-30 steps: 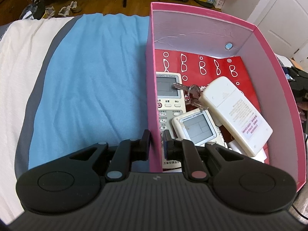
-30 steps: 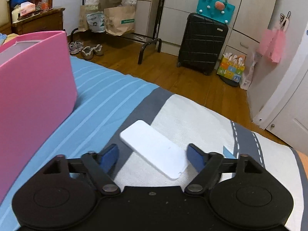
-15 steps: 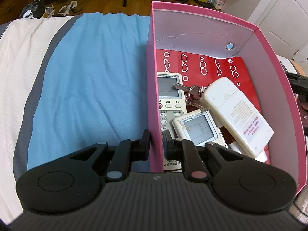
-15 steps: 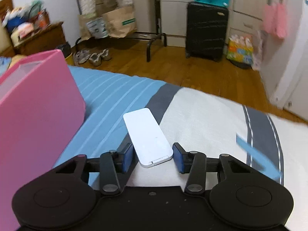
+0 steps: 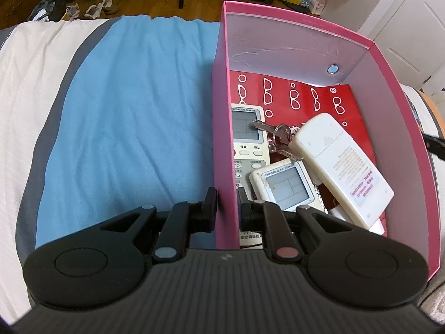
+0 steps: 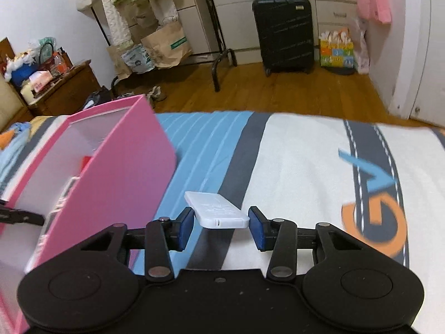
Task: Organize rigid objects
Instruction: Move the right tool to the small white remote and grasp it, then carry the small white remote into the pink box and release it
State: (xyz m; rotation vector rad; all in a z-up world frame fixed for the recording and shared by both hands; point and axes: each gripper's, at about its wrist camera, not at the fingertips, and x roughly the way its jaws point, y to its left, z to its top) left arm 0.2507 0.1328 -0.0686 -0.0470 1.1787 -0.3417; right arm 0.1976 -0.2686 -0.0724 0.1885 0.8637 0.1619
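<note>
The left hand-held gripper (image 5: 226,206) pinches the near left wall of a pink box (image 5: 222,139) that stands on a bed with a blue, grey and white striped cover (image 5: 125,117). Only the left wrist view looks down into the box: two universal air-conditioner remotes (image 5: 246,139) (image 5: 286,186) lie face up, a bunch of keys (image 5: 278,136) rests across them, and a cream remote (image 5: 339,167) lies face down on top, all over a red sheet printed with spectacles (image 5: 292,97).

Only the right wrist view shows the right hand-held gripper (image 6: 221,226), its blue pads (image 6: 185,228) clamped on the sides of a flat white remote-shaped device (image 6: 217,210), held clear of the bed cover (image 6: 300,167) and just beside the pink box (image 6: 116,172), outside it. That view takes in the box's outer wall and a blurred sliver of its inside, plus the room beyond: a black suitcase (image 6: 285,33), a clothes rack (image 6: 211,27) and a wooden floor (image 6: 278,89).
</note>
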